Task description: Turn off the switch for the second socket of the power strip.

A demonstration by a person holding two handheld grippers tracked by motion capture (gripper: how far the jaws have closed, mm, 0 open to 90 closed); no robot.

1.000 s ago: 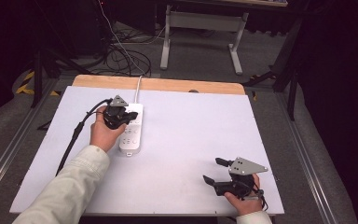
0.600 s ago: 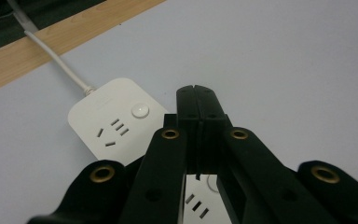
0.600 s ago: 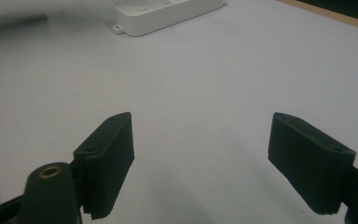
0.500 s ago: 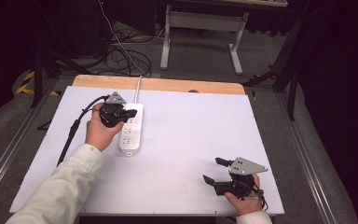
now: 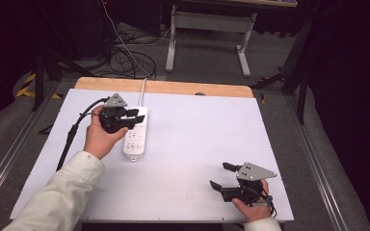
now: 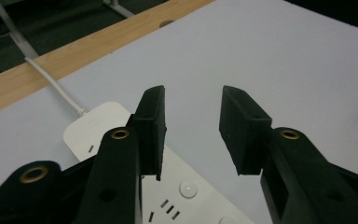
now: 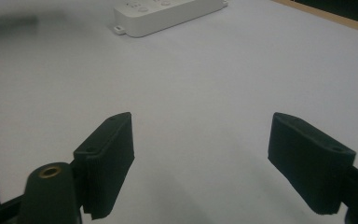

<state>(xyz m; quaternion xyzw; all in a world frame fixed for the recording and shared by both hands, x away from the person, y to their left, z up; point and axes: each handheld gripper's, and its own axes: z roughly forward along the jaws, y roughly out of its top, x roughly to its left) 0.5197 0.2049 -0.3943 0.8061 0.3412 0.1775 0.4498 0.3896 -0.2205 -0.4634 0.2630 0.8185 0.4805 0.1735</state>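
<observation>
We've got the white power strip (image 5: pixel 136 134) lying flat on the white counter (image 5: pixel 202 144), its cord (image 5: pixel 142 86) running off past the wooden back edge (image 5: pixel 164 87). Our left gripper (image 5: pixel 132 120) hovers right over the strip's cord end, fingers (image 6: pixel 151 128) released with a modest gap and nothing between them. In the left gripper view a round button (image 6: pixel 187 188) and socket slots sit just below those fingers. No contact yet, as far as we can tell, so we judge the work is only at the approach: whatever we mean to do on the strip, a press or a grasp, is all still to come. Well away from the strip, near the counter's front edge, our right gripper (image 5: pixel 221 175) rests low, fingers (image 7: pixel 107 158) spread wide and empty, pointing back towards the strip.
</observation>
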